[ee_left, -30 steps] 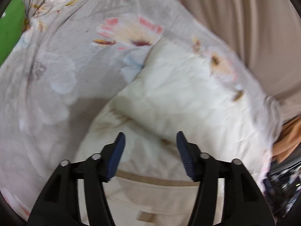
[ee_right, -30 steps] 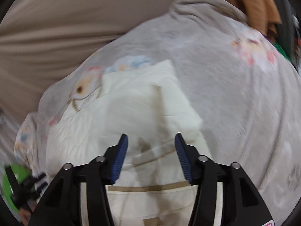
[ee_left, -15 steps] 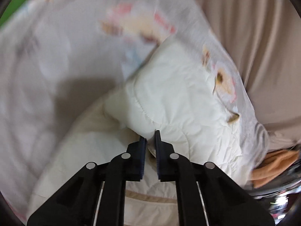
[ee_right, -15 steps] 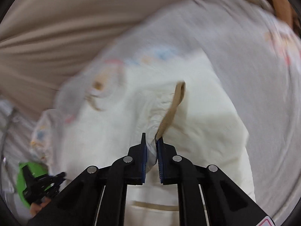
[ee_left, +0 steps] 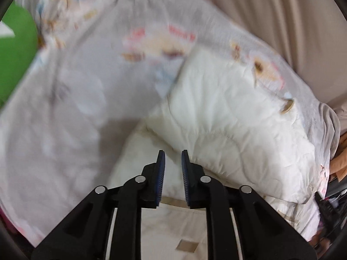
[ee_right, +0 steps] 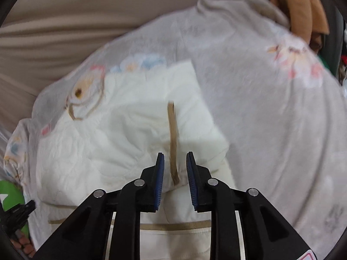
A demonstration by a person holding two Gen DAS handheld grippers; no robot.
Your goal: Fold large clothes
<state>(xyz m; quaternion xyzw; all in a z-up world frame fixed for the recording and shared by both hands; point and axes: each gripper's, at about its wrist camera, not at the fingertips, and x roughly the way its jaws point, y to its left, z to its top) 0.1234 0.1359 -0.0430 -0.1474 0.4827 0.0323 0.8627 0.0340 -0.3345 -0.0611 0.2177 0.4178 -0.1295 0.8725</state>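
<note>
A cream quilted jacket (ee_left: 227,119) with tan trim lies on a grey floral bedsheet (ee_left: 76,108); one part is folded over the rest. It also shows in the right wrist view (ee_right: 121,143), with a tan strap (ee_right: 172,143) running toward me. My left gripper (ee_left: 173,160) hovers just over the folded edge, its jaws a small way apart and empty. My right gripper (ee_right: 174,162) is partly open, its jaws either side of the strap's near end, not gripping it.
Beige curtains (ee_left: 271,10) hang beyond the bed. A green object (ee_left: 15,49) sits at the far left. Orange-brown cloth (ee_right: 303,6) lies at the bed's edge. The sheet (ee_right: 282,119) spreads wide around the jacket.
Both grippers shut on the jacket half a second ago and have now opened a little, letting it go. The lifted part now lies folded over the jacket.
</note>
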